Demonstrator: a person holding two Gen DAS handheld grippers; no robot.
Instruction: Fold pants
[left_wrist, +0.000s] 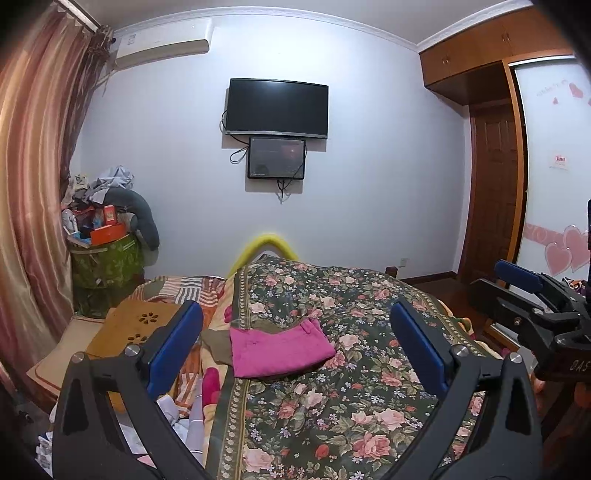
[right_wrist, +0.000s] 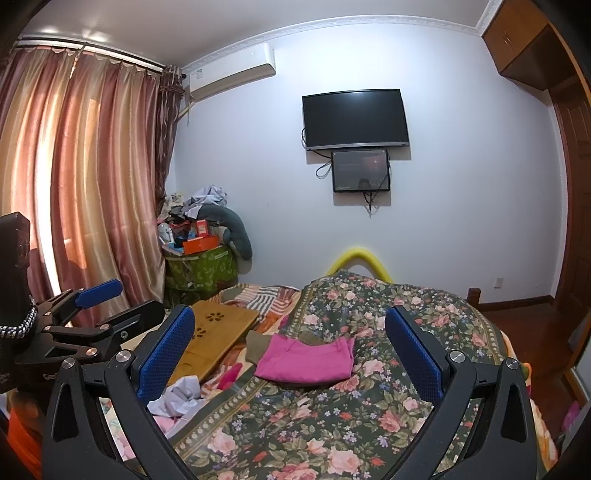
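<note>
Pants (left_wrist: 279, 349) folded on quilt (left_wrist: 332, 406), wood tray (right_wrist: 218, 332) just left.

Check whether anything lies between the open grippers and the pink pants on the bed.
Nothing visible does. The pink pants lie folded on the floral quilt, straight ahead of the left gripper and the right gripper, with only bare quilt between. The wooden lap tray and the crumpled white cloth sit off to the left.

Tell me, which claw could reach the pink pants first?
Probably either. Both the left claw and right claw hang open above the bed, with the folded pink pants centred ahead of each; neither looks nearer.
</note>
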